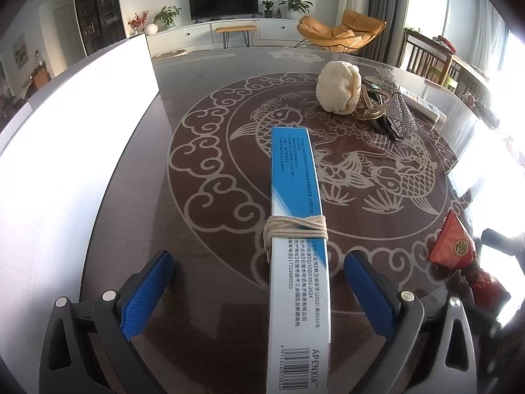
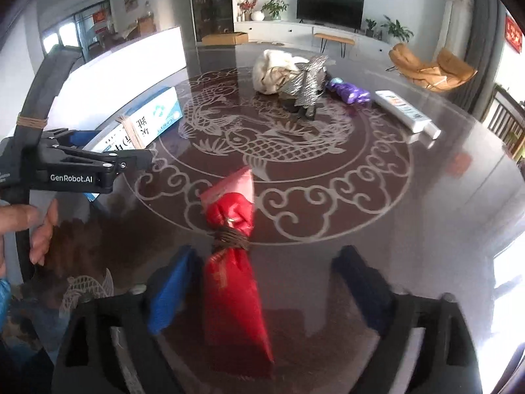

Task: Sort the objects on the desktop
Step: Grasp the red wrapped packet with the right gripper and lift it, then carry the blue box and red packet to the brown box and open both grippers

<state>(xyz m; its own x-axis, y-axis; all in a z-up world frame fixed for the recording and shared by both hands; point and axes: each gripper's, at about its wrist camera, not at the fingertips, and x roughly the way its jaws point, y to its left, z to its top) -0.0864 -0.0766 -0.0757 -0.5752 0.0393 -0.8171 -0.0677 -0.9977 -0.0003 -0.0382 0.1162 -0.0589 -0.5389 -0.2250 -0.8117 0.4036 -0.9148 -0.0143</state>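
We judged the red pouch (image 2: 234,292) soft, light; between our wide right gripper (image 2: 262,292), its tied neck suited grasping.

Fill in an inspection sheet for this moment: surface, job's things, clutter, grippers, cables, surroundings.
Surface: dark glossy table with a pale fish-and-cloud pattern.
Job's things: blue and white box bound with twine; red packet tied with brown cord; cream cloth bundle; sparkly bow clip; purple packet; white tube.
Clutter: large white board along the table's edge.
Grippers: left gripper open, the box between its pads, untouched; right gripper open, blurred, the red packet between its pads.
Cables: nothing seen.
Surroundings: living room with television, orange chair, potted plants.
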